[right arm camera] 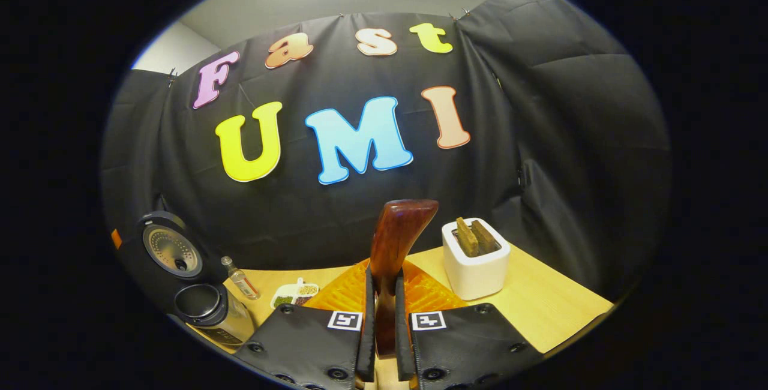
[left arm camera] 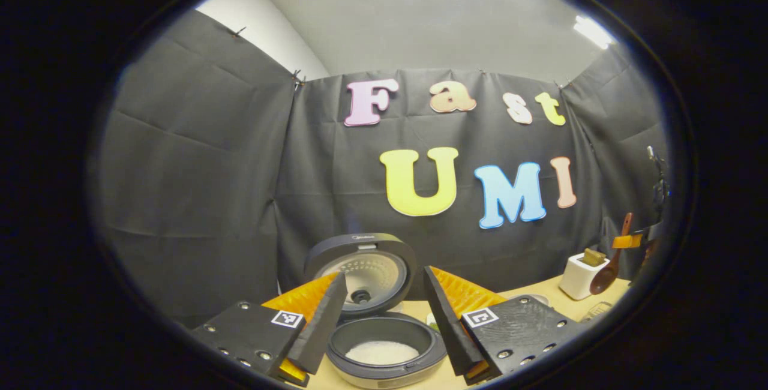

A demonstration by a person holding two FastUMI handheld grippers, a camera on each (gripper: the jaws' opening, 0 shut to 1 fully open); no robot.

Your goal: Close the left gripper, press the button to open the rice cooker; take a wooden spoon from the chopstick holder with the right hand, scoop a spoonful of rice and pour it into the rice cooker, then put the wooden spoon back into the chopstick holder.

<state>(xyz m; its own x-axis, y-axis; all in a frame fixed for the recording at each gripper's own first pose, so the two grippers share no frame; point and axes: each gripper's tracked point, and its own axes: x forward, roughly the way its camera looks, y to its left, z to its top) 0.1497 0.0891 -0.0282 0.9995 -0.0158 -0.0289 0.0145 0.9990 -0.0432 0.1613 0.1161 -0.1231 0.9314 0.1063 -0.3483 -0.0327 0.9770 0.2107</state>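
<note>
Right tool (right arm camera: 384, 342): clenched on wooden spoon (right arm camera: 393, 246) — bowl up
Left tool (left arm camera: 384, 324): released, above rice cooker (left arm camera: 384, 354) — lid open
Chopstick holder (right arm camera: 476, 264): far right on tabletop (right arm camera: 552, 306)

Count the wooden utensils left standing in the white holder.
2: both stand side by side in the white holder on the table, wooden utensils leaning together. Others may sit hidden lower inside. The wooden spoon is out, clamped in the right tongs.
</note>
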